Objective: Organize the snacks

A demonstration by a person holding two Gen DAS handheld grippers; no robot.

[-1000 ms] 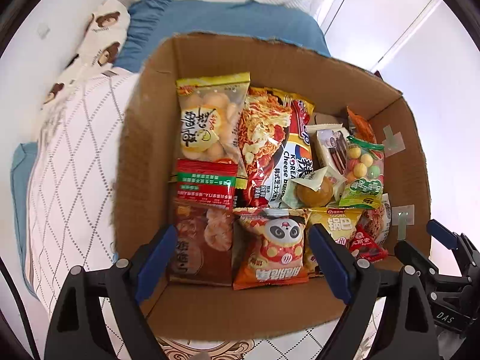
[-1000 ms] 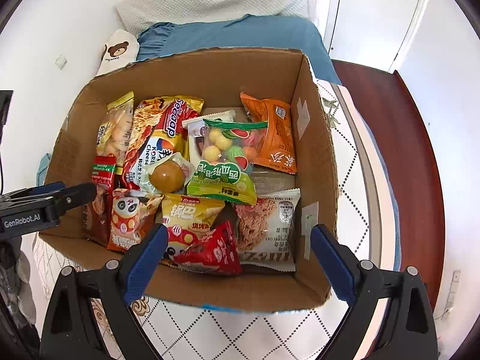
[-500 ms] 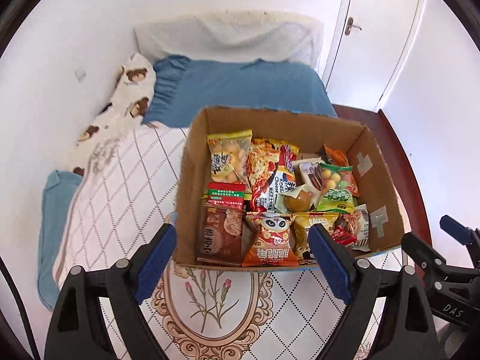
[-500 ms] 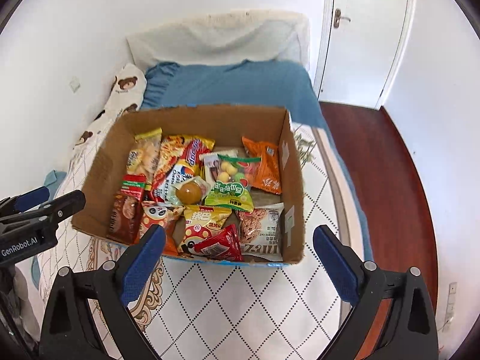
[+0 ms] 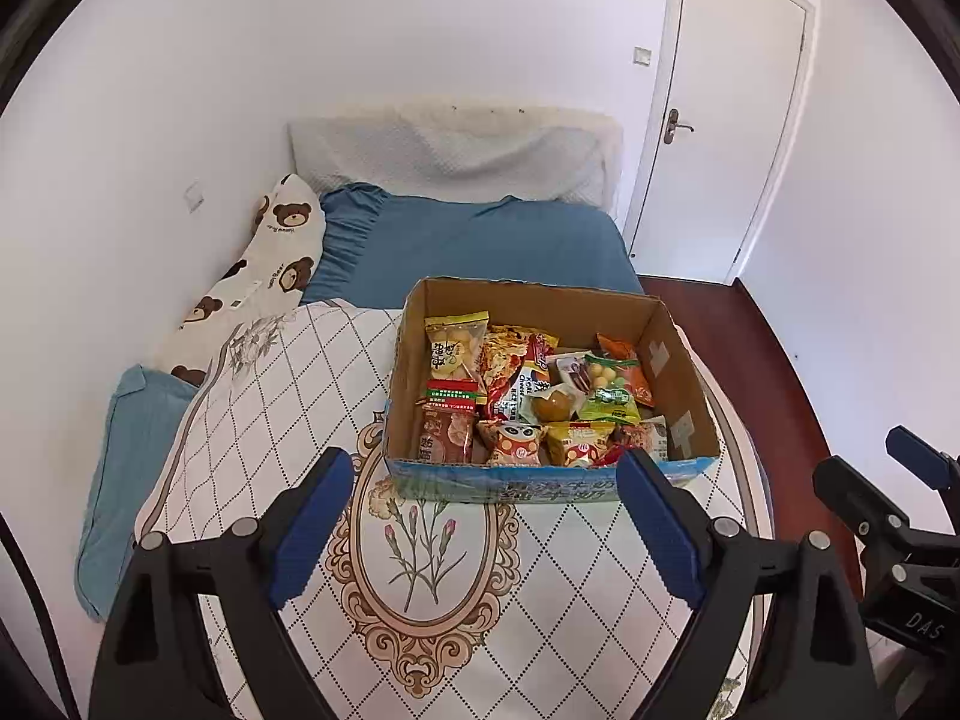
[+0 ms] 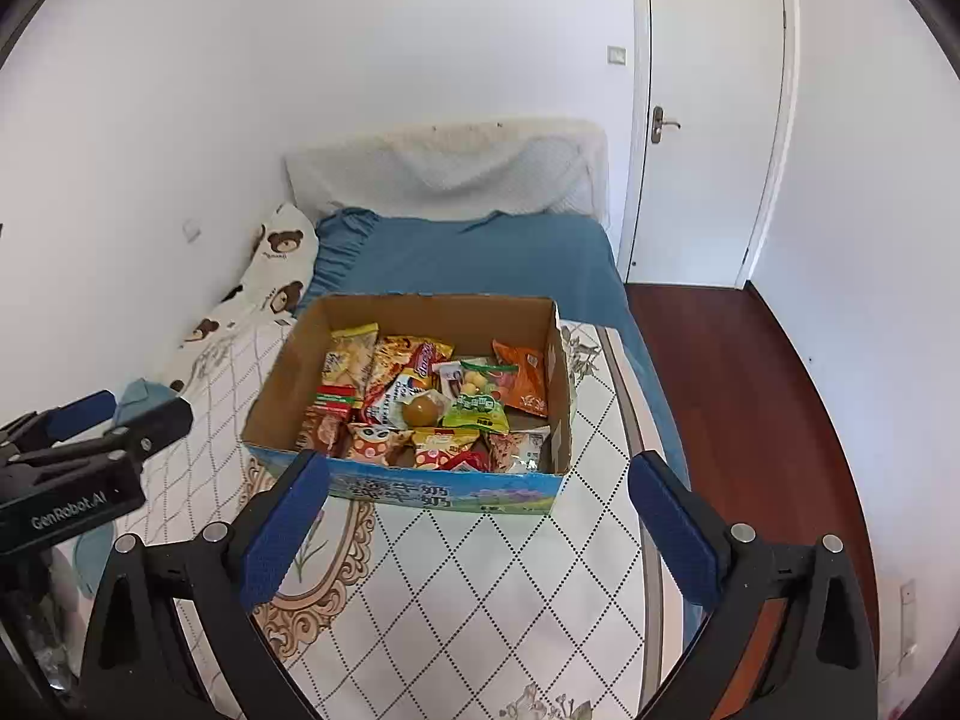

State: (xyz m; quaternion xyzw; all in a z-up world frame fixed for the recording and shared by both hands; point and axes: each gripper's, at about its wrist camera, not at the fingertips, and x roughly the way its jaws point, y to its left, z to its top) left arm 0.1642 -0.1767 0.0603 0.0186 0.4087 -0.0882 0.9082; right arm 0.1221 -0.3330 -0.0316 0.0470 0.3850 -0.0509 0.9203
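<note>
Both grippers held above the bed, pointed steeply downward toward the foot end, well back from the cardboard box. Left gripper spread wide, nothing between the blue pads, only patterned quilt showing through the gap. Right gripper likewise released and empty, jaws just opened a little further, its pads framing the box's near blue printed wall from a distance without touching it. Each gripper visible at the edge of the other's view: the right at the far right of the left wrist view, the left at the far left of the right wrist view. Box resting on the quilt, open-topped, packed with snacks lying flat: a yellow packet at the far left corner, a red-and-green packet below it, a panda-printed bag along the near wall, an orange packet at the far right, a green candy bag and a round brown wrapped cake in the middle. Beyond the box, blue sheet, bear-print pillow against the left wall, padded headboard, white door to the right, dark wooden floor beside the bed. Nothing standing between grippers and box.
</note>
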